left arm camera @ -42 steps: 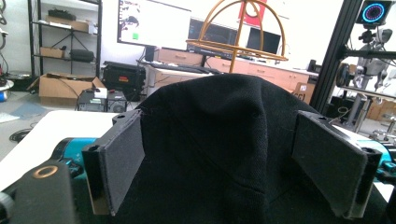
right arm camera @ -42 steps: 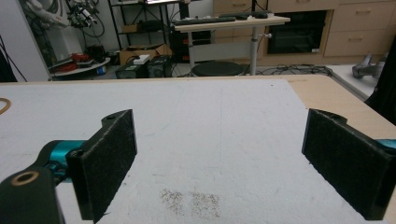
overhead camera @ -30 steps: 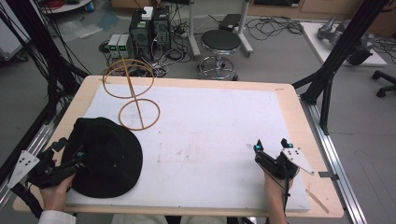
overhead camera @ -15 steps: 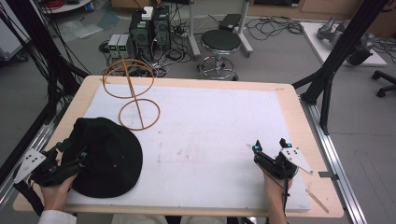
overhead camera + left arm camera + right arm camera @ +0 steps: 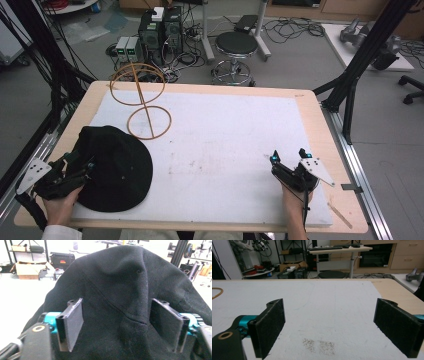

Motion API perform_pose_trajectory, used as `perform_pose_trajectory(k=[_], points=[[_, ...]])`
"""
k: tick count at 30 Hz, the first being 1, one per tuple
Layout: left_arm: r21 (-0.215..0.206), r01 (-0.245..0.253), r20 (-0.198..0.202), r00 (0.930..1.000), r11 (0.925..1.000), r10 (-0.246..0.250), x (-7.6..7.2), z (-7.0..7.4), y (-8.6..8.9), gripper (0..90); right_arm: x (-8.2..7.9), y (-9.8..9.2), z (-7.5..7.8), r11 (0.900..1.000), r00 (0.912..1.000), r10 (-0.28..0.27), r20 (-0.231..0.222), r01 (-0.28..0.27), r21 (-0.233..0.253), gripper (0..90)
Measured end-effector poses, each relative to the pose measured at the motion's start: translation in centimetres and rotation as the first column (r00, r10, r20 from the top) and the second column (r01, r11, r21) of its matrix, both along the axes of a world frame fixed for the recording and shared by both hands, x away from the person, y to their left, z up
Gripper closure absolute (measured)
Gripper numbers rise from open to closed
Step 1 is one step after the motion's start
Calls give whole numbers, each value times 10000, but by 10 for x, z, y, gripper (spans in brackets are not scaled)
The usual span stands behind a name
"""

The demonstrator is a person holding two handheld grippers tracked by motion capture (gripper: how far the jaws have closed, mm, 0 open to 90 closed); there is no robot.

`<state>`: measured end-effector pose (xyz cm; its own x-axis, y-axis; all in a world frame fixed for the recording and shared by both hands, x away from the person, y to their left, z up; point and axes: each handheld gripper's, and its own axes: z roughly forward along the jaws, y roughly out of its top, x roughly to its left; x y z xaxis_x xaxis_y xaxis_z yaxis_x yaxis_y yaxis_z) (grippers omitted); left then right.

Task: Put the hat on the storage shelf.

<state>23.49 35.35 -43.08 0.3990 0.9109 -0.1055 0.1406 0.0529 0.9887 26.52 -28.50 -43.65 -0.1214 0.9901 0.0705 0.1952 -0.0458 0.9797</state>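
The hat (image 5: 112, 167) lies on the surface's (image 5: 320, 117) near left part, with the left tool (image 5: 75, 167) at its left edge. The wire stand (image 5: 142, 102) sits just behind it. The right tool (image 5: 290, 162) rests well apart, near right.

From above I see my left gripper (image 5: 75, 167) at the near-left edge of the black hat (image 5: 112, 167), which lies on the white mat (image 5: 220, 145). My right gripper (image 5: 290, 162) sits near the mat's right edge, jaws apart over bare mat. A wooden stand (image 5: 142, 102) rises behind the hat.
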Motion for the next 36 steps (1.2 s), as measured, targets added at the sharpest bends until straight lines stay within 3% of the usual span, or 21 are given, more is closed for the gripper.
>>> perform_pose_trajectory(k=[5, 8, 9, 12, 24, 36], points=[[-4, 487, -335, 9983, 9988, -486, 1, 0, 0, 451, 0, 0, 0, 10000, 10000, -14, -34, 14, 2, 94], [223, 584, -510, 9971, 9980, -572, 0, 1, -2, 623, 0, 0, 0, 10000, 10000, -28, -48, 28, -20, 94], [266, 582, -600, 9966, 9980, -565, 1, 1, -3, 757, 0, 0, 0, 10000, 10000, -34, -87, 34, 29, 94], [421, 517, -809, 9956, 9978, -482, 2, 1, -7, 829, 1, 0, 0, 10000, 10000, -35, -83, 35, 16, 94], [375, 420, -752, 9964, 9984, -391, 1, 2, -6, 856, 1, -1, 0, 10000, 9999, -41, -95, 42, 15, 94], [76, 351, -493, 9982, 9994, -347, 1, 8, -7, 857, 1, 0, -1, 10000, 9999, 11, -145, -10, 32, 94]])
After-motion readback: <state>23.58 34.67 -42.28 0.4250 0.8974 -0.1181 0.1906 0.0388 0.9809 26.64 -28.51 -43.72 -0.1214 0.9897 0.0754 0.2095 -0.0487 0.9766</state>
